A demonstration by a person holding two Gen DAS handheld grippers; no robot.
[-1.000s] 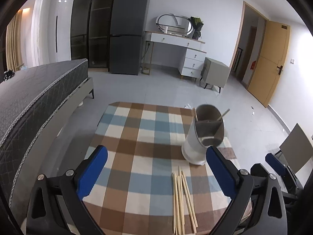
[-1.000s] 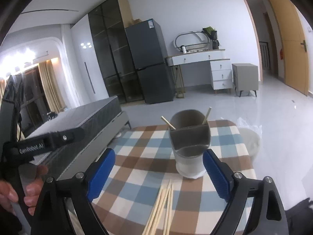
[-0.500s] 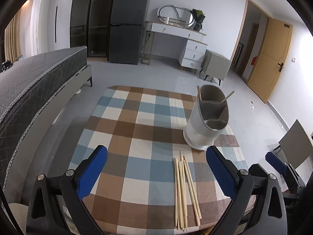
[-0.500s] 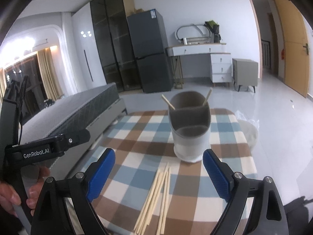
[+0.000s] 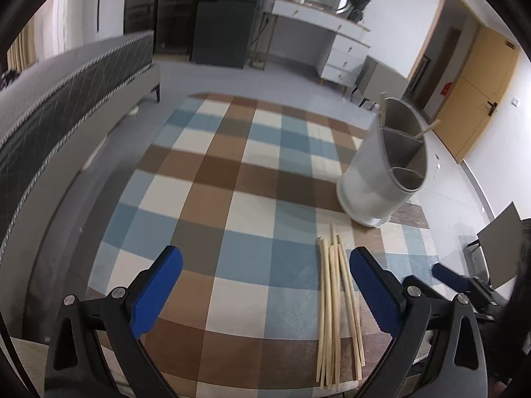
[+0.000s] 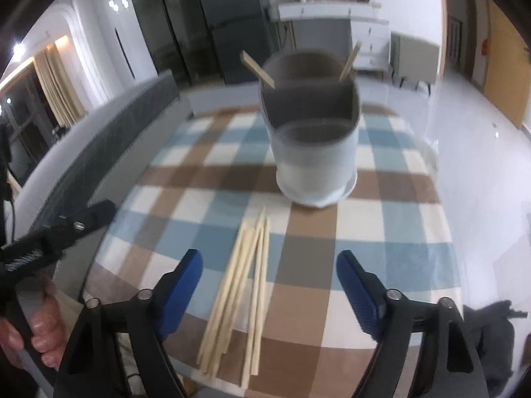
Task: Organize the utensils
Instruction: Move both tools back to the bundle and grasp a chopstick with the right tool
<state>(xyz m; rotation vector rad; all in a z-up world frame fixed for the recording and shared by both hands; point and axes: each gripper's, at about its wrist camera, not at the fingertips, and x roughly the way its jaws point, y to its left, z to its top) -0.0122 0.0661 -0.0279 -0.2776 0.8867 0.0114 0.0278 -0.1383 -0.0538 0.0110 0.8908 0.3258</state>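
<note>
Several wooden chopsticks (image 5: 335, 301) (image 6: 242, 288) lie in a loose bundle near the front edge of the checked tablecloth (image 5: 232, 182) (image 6: 365, 225). Behind them stands a white utensil holder (image 5: 381, 172) (image 6: 315, 146) with grey compartments; two chopsticks (image 6: 257, 69) stick out of its back compartment. My left gripper (image 5: 262, 270) hangs open over the cloth, the bundle just inside its right finger. My right gripper (image 6: 268, 273) is above the bundle, its jaws closing, with the sticks between the blue pads (image 6: 181, 292) but untouched.
A grey bed (image 5: 66, 93) runs along the table's left side. A dark fridge (image 5: 225, 16), a white dresser (image 5: 335, 43) and a yellow door (image 5: 478, 86) stand farther back. A hand (image 6: 36, 328) holds the left gripper's handle at the right view's left edge.
Both grippers have come down and tilted toward the table, so the chopsticks and holder look larger and nearer. The right gripper's jaws have narrowed a little.
</note>
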